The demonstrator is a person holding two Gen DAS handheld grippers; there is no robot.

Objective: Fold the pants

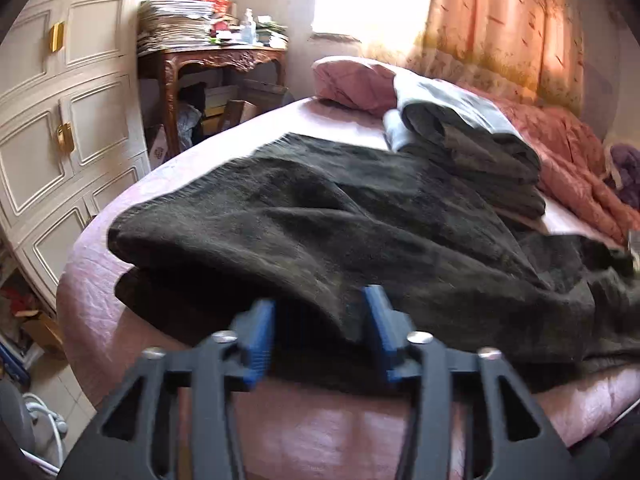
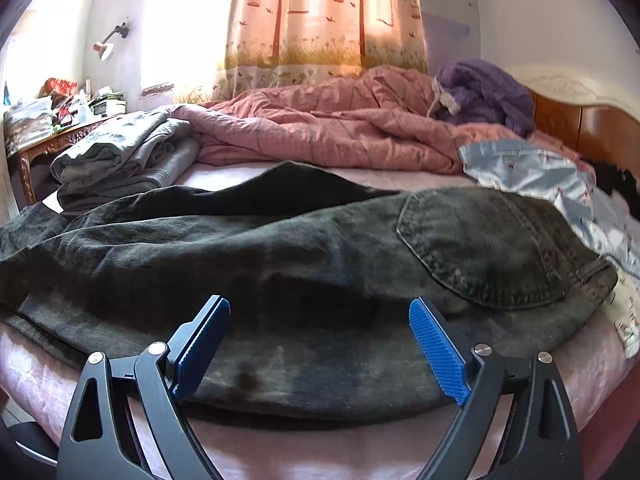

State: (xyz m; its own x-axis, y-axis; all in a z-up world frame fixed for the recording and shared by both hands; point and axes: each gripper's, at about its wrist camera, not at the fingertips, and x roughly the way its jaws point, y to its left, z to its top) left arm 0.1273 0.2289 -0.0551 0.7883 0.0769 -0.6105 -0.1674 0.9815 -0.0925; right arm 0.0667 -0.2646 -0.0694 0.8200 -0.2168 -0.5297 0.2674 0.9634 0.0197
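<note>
The left gripper [image 1: 320,322] hangs low over the near edge of the bed [image 1: 92,292], its blue pads apart and pressing on nothing, though a fold of the dark pants [image 1: 320,216] lies in the gap between them. The right gripper [image 2: 320,344] is released too, its jaws spread wide above the seat of the pants [image 2: 304,264], where a back pocket [image 2: 492,248] faces up. The pants lie crosswise along the near side of the bed, one end doubled over on itself with the upper layer resting on the lower, the waist end to the right. Under them is a pale pink sheet [image 2: 360,440], wrinkled near the edge. Just behind the pants sits a stack of folded grey clothes [image 2: 124,156], and beyond that a rumpled pink quilt [image 2: 320,128] runs along the far side, with a purple fuzzy blanket [image 2: 484,96] near the wooden headboard [image 2: 580,128] and a light blue printed cloth [image 2: 532,172] touching the waist end. A curtain [image 2: 320,20] printed with trees glows with daylight behind the bed. To the left stands a carved wooden worktop [image 1: 216,58] piled with papers and bottles, a wall lamp [image 2: 106,46] above it, and a cream panelled wardrobe [image 1: 60,120] with brass handles.
</note>
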